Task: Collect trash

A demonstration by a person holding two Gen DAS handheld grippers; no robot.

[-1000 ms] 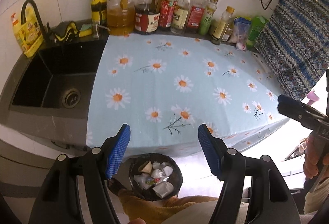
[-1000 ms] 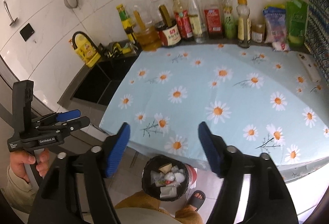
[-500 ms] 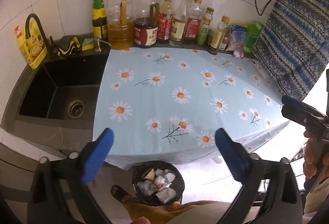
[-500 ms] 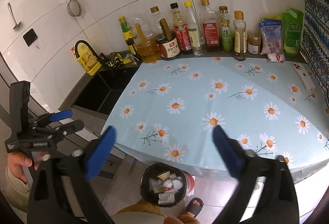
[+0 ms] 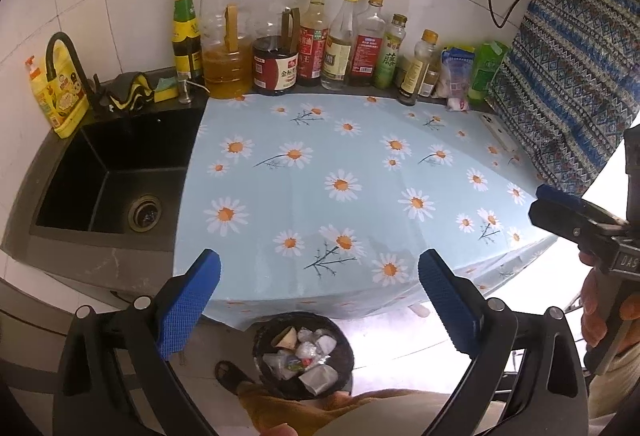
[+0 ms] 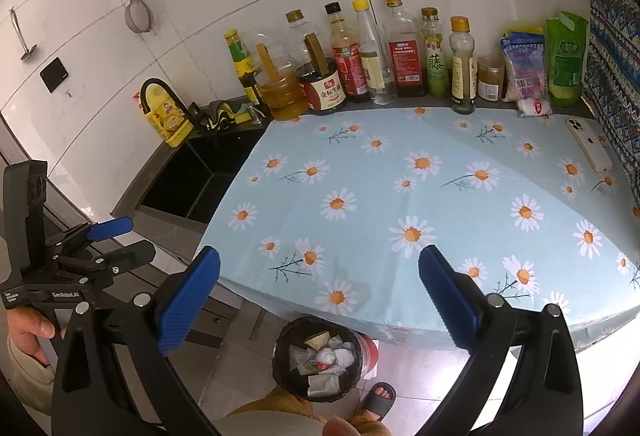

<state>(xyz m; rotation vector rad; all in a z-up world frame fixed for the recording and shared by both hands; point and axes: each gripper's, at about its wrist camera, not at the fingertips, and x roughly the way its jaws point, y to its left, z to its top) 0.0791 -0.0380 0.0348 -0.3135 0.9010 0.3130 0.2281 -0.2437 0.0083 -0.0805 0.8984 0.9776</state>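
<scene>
A black trash bin [image 5: 304,356] stands on the floor below the counter's front edge, holding several crumpled papers and wrappers; it also shows in the right wrist view [image 6: 318,358]. My left gripper [image 5: 319,298] is open and empty, held above the bin in front of the daisy tablecloth [image 5: 340,172]. My right gripper [image 6: 319,296] is open and empty too, above the bin. Each gripper shows in the other's view, the right one [image 5: 576,224] at the far right and the left one [image 6: 100,248] at the far left. I see no loose trash on the tablecloth [image 6: 420,196].
A row of sauce and oil bottles [image 5: 312,44] lines the back wall. A black sink [image 5: 112,180] with a faucet lies left. A white phone [image 6: 588,148] lies at the cloth's right edge. A patterned cloth [image 5: 568,76] hangs at the right.
Both grippers pulled back and up from the counter, so more wall shows. Both jaws opened wide half a second ago and stand a little narrower now. The bin stays put.
</scene>
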